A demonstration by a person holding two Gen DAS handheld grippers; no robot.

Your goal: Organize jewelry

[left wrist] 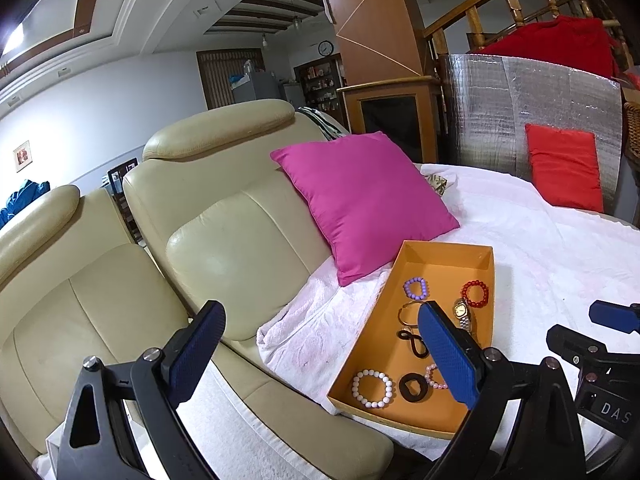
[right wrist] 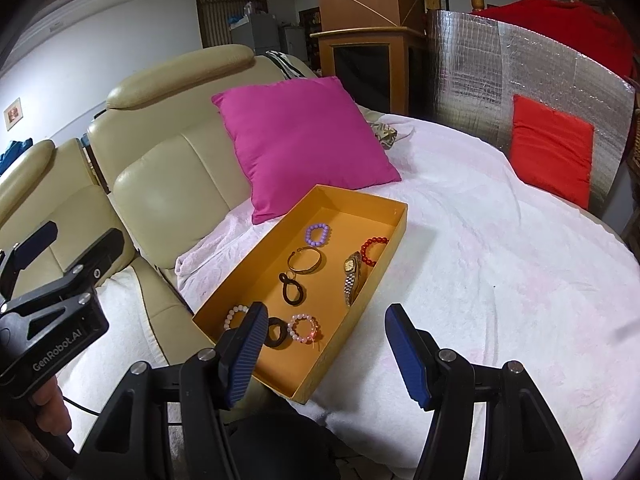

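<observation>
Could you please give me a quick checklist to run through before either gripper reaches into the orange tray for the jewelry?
1. Left gripper open, nothing between its fingers: ok.
2. Right gripper open, nothing held: ok.
3. Orange tray flat on the white blanket: ok.
4. Watch clear of the tray wall: not ok, it lies against it.
5. Purple bracelet lies apart from other pieces: ok.

- A home living room: a cream leather sofa with a pink cushion stands by a table draped in white cloth.
- Behind it: a wall clock, stocked shelves, a wooden banister.
</observation>
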